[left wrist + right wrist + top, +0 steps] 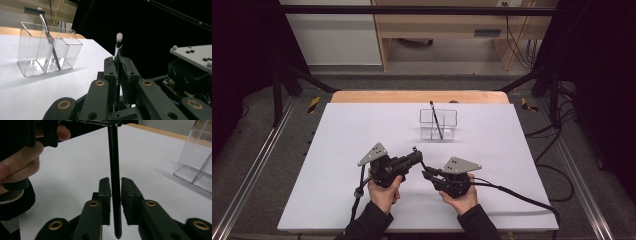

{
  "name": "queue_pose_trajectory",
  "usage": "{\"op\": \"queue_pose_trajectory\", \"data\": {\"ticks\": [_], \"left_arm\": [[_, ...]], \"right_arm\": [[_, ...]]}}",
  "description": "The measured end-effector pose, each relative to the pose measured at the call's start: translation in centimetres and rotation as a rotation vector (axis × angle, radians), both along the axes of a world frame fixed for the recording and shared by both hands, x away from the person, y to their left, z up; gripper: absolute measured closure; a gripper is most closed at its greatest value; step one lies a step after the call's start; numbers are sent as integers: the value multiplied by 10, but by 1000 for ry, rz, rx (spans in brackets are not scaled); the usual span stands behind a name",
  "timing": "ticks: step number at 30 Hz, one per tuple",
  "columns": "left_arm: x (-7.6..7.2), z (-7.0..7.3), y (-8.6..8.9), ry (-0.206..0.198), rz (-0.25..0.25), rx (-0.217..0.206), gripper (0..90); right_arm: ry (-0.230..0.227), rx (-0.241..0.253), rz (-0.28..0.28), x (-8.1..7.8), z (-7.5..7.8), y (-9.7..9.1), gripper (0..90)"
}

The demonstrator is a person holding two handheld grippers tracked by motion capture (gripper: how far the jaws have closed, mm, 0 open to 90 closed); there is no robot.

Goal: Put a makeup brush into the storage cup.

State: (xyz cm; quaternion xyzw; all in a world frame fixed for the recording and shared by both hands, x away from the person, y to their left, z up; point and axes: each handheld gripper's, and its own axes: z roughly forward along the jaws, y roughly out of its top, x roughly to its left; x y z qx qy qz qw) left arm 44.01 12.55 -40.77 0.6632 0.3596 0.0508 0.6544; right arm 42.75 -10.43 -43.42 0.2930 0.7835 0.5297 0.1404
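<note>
A white surface [337,165] fills the middle of the high view, with a strip of light wood [417,96] along its far edge. Grey carpeted floor [257,165] surrounds it, crossed by metal rails [247,182] at lower left and lower right. Black frame bars [412,10] run across the top. Behind stand a pale wooden desk [447,25] and a white panel [337,37]; black cables [557,165] trail at right. Dark curtains [242,50] close both sides.

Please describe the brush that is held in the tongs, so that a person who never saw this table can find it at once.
On the white table stands a clear divided holder; nearer the person, the left tongs are shut on a slim makeup brush. Its pale tuft points up, and its black handle hangs between the slightly parted right tongs. The other brush leans inside the holder; this one is held above the table.
</note>
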Motion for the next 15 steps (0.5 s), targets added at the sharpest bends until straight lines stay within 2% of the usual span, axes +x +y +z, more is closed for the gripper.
{"op": "queue_pose_trajectory", "data": {"ticks": [3,6,11,15], "left_arm": [[-1,2,0,-9,6,26,835],[-2,3,-3,-23,9,58,835],[-6,4,-12,-48,-3,114,835],[-8,4,-18,-64,-17,153,835]], "right_arm": [[-13,3,-28,1,2,-1,609],[-24,10,-44,1,5,-2,551],[-31,10,-37,0,7,-3,548],[-30,20,-28,-1,11,-3,612]]}}
